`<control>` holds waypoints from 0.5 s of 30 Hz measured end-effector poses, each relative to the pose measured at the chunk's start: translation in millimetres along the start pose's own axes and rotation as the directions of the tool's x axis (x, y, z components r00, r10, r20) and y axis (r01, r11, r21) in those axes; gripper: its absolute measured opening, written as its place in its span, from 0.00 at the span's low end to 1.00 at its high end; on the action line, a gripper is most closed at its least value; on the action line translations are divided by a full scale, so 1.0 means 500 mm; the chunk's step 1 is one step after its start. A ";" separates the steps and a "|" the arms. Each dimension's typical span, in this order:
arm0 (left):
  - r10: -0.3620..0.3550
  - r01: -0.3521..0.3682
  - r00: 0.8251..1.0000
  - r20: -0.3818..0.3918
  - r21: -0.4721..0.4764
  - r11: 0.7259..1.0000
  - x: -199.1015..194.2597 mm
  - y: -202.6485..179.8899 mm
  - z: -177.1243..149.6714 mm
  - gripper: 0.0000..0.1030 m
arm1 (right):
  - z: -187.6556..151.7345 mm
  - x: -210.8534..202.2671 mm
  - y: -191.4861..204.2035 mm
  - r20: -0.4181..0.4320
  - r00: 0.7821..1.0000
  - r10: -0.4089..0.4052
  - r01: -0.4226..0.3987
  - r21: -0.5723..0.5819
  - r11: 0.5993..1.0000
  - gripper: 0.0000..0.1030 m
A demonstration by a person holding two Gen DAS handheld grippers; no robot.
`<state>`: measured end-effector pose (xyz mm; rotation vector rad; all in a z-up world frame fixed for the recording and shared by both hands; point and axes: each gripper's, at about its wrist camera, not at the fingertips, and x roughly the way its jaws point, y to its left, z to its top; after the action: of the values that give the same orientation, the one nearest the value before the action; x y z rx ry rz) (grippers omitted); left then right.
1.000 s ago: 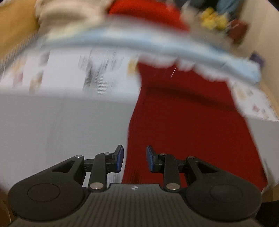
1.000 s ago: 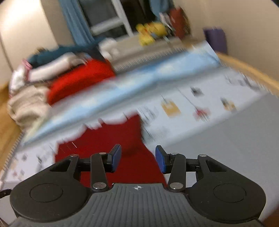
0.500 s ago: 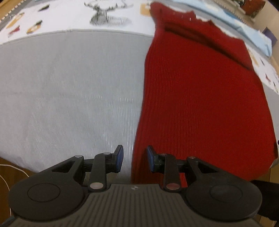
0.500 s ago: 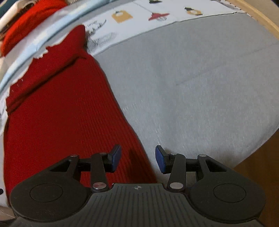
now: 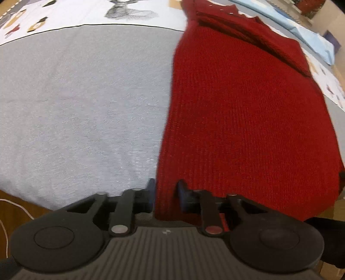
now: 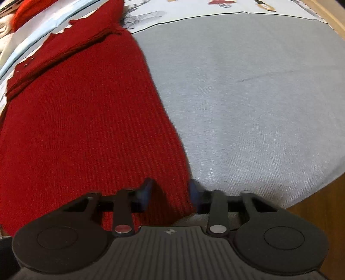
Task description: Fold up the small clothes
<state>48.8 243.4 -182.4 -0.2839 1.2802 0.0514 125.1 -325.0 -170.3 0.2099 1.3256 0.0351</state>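
A red knitted garment (image 5: 243, 112) lies flat and lengthwise on a grey cloth-covered surface (image 5: 82, 103), its far end folded over. My left gripper (image 5: 165, 193) is open, its jaws either side of the garment's near left corner. In the right wrist view the same garment (image 6: 82, 120) fills the left half. My right gripper (image 6: 170, 193) is open, its jaws either side of the near right corner. Whether the pads press the fabric I cannot tell.
A white printed sheet (image 5: 64, 15) and a light blue cloth (image 5: 310, 32) lie beyond the grey cloth. The wooden floor (image 6: 319, 219) shows past the near edge. A white cable (image 5: 13, 206) lies on the floor at left.
Both grippers have come down and forward to the garment's near edge. The near corners now sit between the open jaws, where before the jaws were just short of the fabric.
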 end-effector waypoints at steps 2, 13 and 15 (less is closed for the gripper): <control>0.005 -0.005 1.000 0.004 0.015 1.000 -0.008 -0.001 -0.011 0.16 | 0.000 -0.007 0.003 0.015 1.000 0.016 -0.016 -0.005 1.000 0.14; 0.008 -0.008 1.000 0.002 0.017 1.000 0.004 -0.020 0.003 0.15 | -0.005 -0.001 0.010 0.011 1.000 -0.013 0.014 -0.056 0.998 0.22; 0.017 -0.017 1.000 0.009 0.029 0.999 0.001 -0.026 0.004 0.10 | -0.003 -0.003 0.011 0.015 1.000 -0.009 0.010 -0.054 0.998 0.17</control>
<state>53.3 231.2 -179.9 -0.2474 1.2737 0.0485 123.6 -319.5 -168.3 0.1576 1.3095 0.0613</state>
